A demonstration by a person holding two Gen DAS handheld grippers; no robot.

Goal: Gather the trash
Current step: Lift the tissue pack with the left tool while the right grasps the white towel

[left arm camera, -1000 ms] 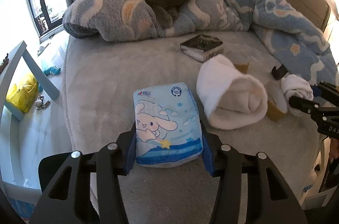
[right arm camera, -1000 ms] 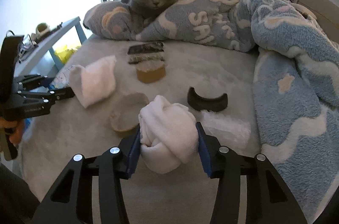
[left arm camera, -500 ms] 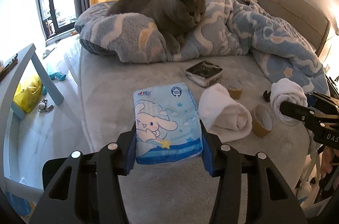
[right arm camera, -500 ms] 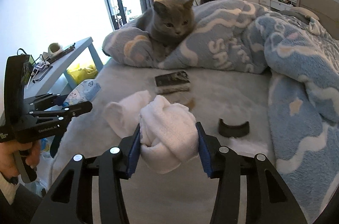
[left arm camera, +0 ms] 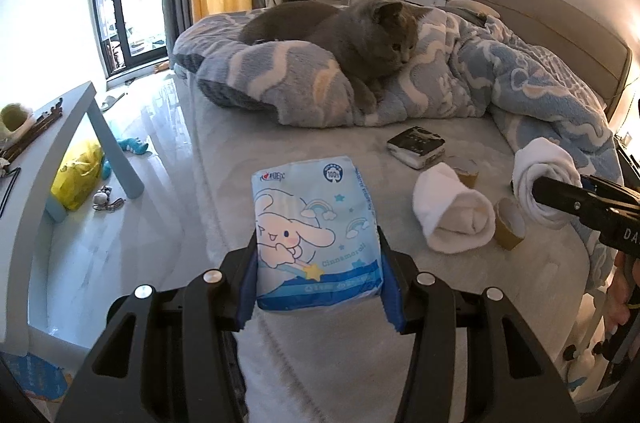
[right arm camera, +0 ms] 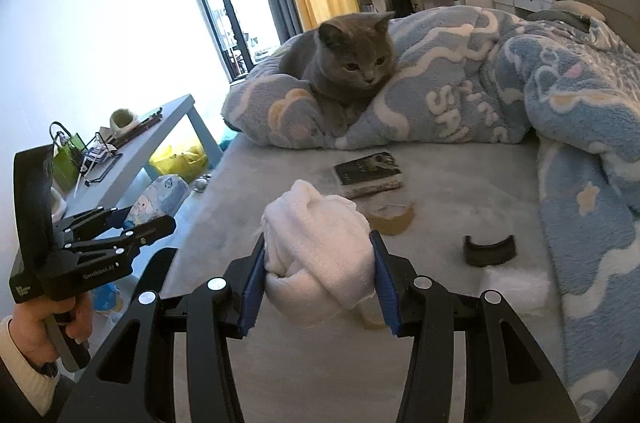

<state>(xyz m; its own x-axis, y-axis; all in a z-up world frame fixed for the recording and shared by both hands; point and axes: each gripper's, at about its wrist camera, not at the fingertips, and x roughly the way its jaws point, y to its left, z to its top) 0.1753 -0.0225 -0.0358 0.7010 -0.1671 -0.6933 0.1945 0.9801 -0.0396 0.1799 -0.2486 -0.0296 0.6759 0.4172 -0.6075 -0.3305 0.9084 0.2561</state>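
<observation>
My left gripper (left arm camera: 318,287) is shut on a light blue tissue pack (left arm camera: 316,231) with a cartoon print, held above the grey bed (left arm camera: 224,183). A balled white cloth (right arm camera: 320,247) is clamped in my right gripper (right arm camera: 318,293), also lifted off the bed. In the left wrist view the right gripper (left arm camera: 560,199) with its white cloth (left arm camera: 540,167) shows at the right edge. The right wrist view catches the left gripper (right arm camera: 132,219) and its tissue pack (right arm camera: 160,199) at the left. Another rolled white cloth (left arm camera: 452,211) lies on the bed.
A grey cat (left arm camera: 360,39) lies on the blue patterned blanket (left arm camera: 480,83) at the back. On the bed lie a dark box (left arm camera: 416,145), tape rolls (left arm camera: 508,223), a black curved piece (right arm camera: 490,249) and a tissue (right arm camera: 516,287). A grey side table (left arm camera: 52,151) stands at the left.
Both grippers have risen and drawn back from the bed with their loads still held. The room and cat now show higher and farther in both views.
</observation>
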